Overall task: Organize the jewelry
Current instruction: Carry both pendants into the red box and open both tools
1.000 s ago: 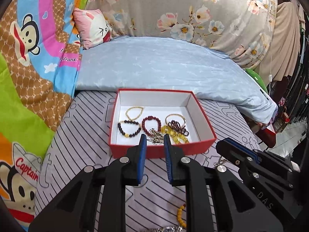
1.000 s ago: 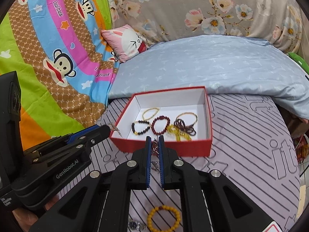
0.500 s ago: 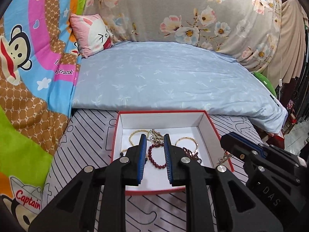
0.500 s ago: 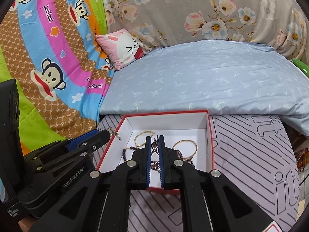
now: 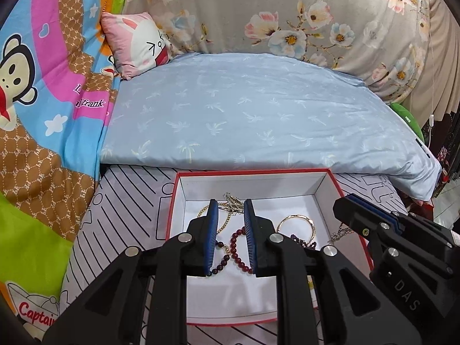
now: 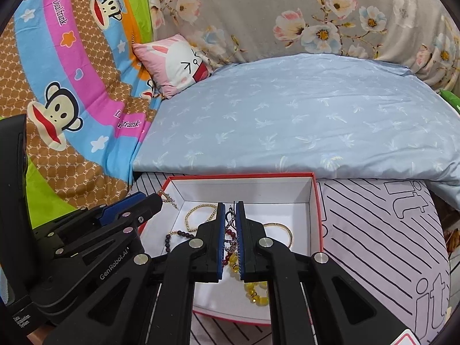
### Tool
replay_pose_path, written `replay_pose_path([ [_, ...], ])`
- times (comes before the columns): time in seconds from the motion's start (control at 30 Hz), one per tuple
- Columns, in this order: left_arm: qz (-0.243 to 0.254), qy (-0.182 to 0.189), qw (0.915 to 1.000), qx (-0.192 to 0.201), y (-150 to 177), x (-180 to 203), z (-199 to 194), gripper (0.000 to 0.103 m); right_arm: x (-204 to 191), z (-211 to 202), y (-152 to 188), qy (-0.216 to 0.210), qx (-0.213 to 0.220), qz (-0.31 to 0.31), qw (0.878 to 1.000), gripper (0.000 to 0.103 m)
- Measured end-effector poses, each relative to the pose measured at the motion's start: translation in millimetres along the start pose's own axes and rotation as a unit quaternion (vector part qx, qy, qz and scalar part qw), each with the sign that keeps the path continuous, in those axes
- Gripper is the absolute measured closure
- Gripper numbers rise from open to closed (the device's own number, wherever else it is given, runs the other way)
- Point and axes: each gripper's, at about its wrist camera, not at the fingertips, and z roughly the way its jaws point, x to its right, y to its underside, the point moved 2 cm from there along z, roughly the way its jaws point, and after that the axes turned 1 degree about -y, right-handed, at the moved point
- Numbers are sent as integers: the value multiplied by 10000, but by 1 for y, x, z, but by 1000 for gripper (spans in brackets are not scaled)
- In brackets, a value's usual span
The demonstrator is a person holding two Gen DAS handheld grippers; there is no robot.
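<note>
Both grippers have carried us forward over the red box [image 5: 330, 185]. Our left gripper [image 5: 230, 211] clamps a thin metal chain [image 5: 231, 202] at its fingertips. Our right gripper [image 6: 230, 215] pinches a 2nd silvery chain [image 6: 230, 230] between its ribbed blue pads, dangling above round dark-red beads [image 5: 237, 244] beneath them.
</note>
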Motion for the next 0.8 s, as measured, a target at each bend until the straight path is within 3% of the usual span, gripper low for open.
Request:
replay_pose_path([
  [0.67,50,-82,9998,-187,0,2,30,85,9,31,0,127,-191,27,9997,96],
  [0.73,28,-89,9997,-223,-1,2,32,82,9,33,-1,153,-198,12,9997,94],
  [0.77,-9,-94,9997,-220,-1,1,32,78,9,33,-1,169,-161,22,9997,88],
  [0.8,-32,-148,9997,-186,-1,0,31,63,10,32,-2,217,-114,34,9997,82],
])
